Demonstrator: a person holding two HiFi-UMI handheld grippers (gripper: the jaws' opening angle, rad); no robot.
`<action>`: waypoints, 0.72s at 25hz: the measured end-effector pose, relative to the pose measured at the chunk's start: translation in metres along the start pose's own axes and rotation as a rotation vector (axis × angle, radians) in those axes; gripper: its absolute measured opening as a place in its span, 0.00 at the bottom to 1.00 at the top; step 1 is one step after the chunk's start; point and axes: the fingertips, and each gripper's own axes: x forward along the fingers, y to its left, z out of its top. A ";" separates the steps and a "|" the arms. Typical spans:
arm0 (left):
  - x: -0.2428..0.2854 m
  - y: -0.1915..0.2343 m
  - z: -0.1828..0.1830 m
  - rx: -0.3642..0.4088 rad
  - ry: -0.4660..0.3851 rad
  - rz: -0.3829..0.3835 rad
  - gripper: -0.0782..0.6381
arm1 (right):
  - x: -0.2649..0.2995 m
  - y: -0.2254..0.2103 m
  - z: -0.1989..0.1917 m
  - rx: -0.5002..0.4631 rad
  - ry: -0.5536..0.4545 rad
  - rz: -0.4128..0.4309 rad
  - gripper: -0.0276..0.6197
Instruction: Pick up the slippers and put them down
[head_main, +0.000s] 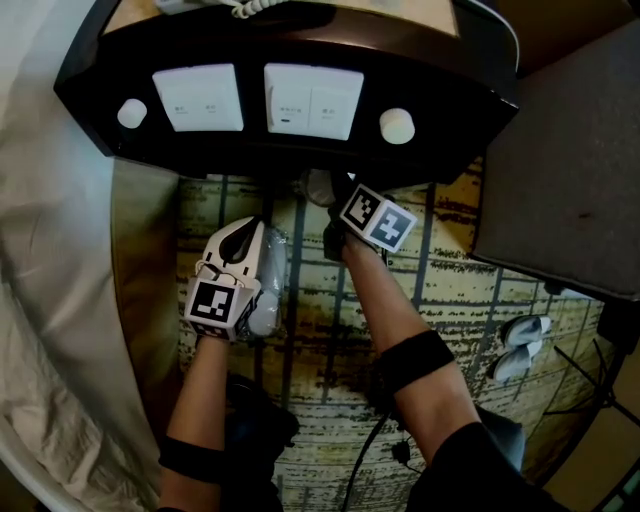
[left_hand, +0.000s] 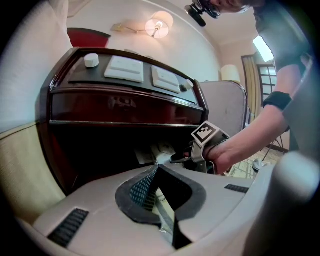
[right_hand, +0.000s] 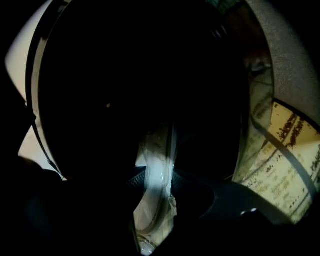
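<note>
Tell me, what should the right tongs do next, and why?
Probably draw the right tongs back out from under the nightstand. They look closed on a plastic-wrapped slipper in that dark space, and it needs open carpet before it can be put down. The left tongs seem shut on a second slipper.

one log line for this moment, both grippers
left gripper: shut on wrapped slipper | right gripper: shut on second wrapped slipper | place: right gripper under nightstand edge, patterned carpet below
</note>
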 end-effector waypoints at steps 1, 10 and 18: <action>0.000 0.001 0.000 0.000 -0.002 0.000 0.11 | 0.001 -0.001 0.002 -0.001 -0.016 -0.018 0.31; 0.000 0.001 -0.005 0.007 0.000 0.000 0.11 | 0.000 0.013 0.024 -0.434 -0.087 -0.166 0.52; -0.003 -0.004 0.002 0.005 -0.007 0.007 0.11 | -0.021 0.022 0.025 -0.572 -0.083 -0.184 0.60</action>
